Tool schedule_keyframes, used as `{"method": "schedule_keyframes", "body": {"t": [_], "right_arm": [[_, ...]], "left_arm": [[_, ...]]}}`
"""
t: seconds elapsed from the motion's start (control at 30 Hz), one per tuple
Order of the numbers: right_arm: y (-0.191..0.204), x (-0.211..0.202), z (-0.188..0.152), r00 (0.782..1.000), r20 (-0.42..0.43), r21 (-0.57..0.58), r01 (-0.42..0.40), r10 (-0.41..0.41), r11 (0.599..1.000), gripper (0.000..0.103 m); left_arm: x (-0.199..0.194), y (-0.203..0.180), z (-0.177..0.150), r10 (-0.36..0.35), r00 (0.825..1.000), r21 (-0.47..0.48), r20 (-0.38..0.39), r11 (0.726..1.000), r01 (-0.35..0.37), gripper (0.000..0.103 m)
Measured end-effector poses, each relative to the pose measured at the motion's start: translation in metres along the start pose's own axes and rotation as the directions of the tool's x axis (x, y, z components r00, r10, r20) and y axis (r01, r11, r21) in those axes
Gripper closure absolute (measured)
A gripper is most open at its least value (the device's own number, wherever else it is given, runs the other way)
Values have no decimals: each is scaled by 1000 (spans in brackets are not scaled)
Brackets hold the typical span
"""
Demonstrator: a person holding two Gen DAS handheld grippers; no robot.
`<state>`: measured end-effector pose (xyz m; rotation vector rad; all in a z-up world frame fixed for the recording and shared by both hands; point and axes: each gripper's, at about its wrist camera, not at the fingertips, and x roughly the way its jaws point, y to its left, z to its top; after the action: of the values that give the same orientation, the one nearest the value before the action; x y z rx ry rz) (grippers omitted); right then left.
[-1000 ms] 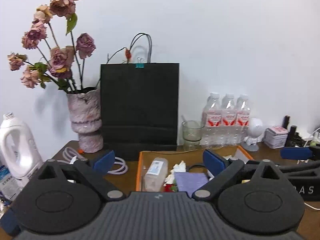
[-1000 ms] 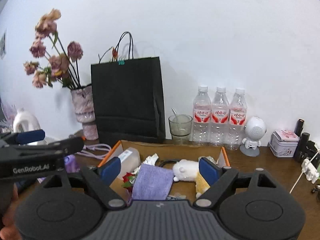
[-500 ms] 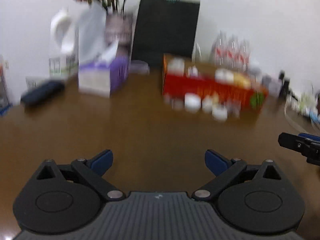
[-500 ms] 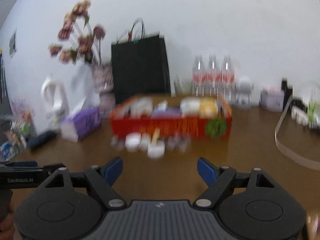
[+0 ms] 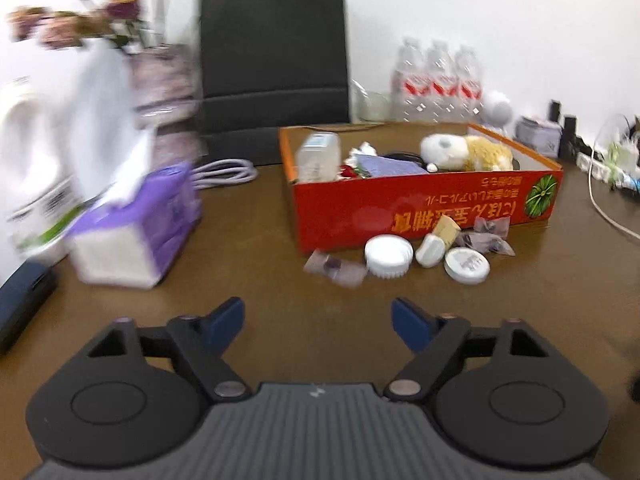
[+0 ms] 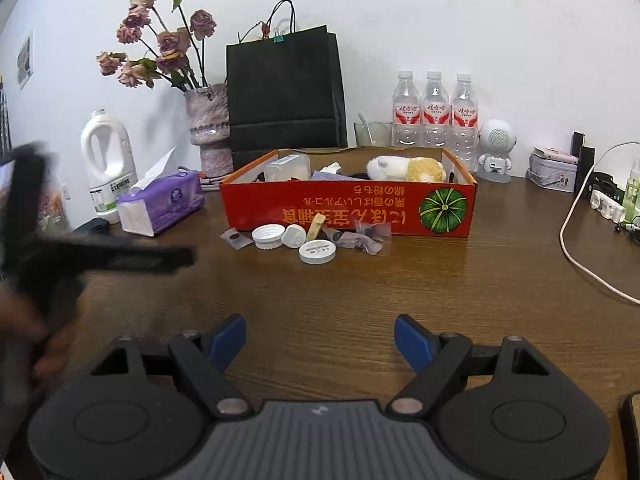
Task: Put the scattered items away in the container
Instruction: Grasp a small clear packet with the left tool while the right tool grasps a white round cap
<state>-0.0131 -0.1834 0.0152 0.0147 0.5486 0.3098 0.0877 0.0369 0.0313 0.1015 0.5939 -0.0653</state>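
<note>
**Right wrist view: both grippers empty, little pile sitting in front of the box**

Right wrist camera first, since it's the sharp one. The right gripper (image 6: 320,338) has its blue pads spread wide with nothing but bare table (image 6: 460,292) between them. The left gripper (image 5: 318,320) is also spread and empty, though its jaws have just been closing in a bit, with nothing between them. You can see it as a dark blur on the left edge of the right camera too.

Straight ahead of both tools, well apart from the pads, is the scattered stuff: a ribbed white cap (image 6: 268,236), a small white bottle (image 6: 294,236), a flat white lid (image 6: 317,251), a beige stick-shaped thing (image 6: 314,227) leaning toward the box, and a few crumpled wrappers (image 6: 360,242), one (image 6: 236,238) off on the left end. They lie in a row running left to right, just in front of the red box (image 6: 348,208), which already holds a plush toy (image 6: 406,169) and some other bits.

My read: the row sits slightly left of the right gripper's centreline, so the left hand looks better placed for the wrapper and cap end, the right for the lid and the other wrappers. Either way it's reach forward, then lift over the front wall.
</note>
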Motion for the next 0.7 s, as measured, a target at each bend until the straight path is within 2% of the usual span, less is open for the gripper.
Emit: {"method": "schedule_keyframes", "body": {"t": [0.13, 0.3, 0.4, 0.53, 0.57, 0.7], "right_arm": [[-6, 7, 0, 999, -23, 1, 28, -28, 1000, 22], [-15, 28, 5, 997, -64, 18, 37, -36, 999, 22], [-15, 51, 18, 997, -72, 17, 16, -15, 1000, 22], [-7, 91, 43, 997, -72, -3, -25, 25, 1000, 36], [-5, 102, 50, 997, -73, -3, -34, 34, 999, 40], [8, 145, 66, 994, -110, -28, -26, 23, 999, 48]], "left_arm": [[41, 3, 13, -16, 1000, 41, -25, 999, 17, 40], [61, 6, 17, -75, 996, 56, -44, 995, 77, 42], [67, 9, 17, -102, 993, 47, -53, 993, 105, 57], [69, 8, 18, -147, 988, 46, -48, 988, 149, 87], [68, 6, 18, -147, 988, 57, -45, 987, 149, 91], [65, 4, 16, -148, 988, 79, -39, 985, 151, 95]]}}
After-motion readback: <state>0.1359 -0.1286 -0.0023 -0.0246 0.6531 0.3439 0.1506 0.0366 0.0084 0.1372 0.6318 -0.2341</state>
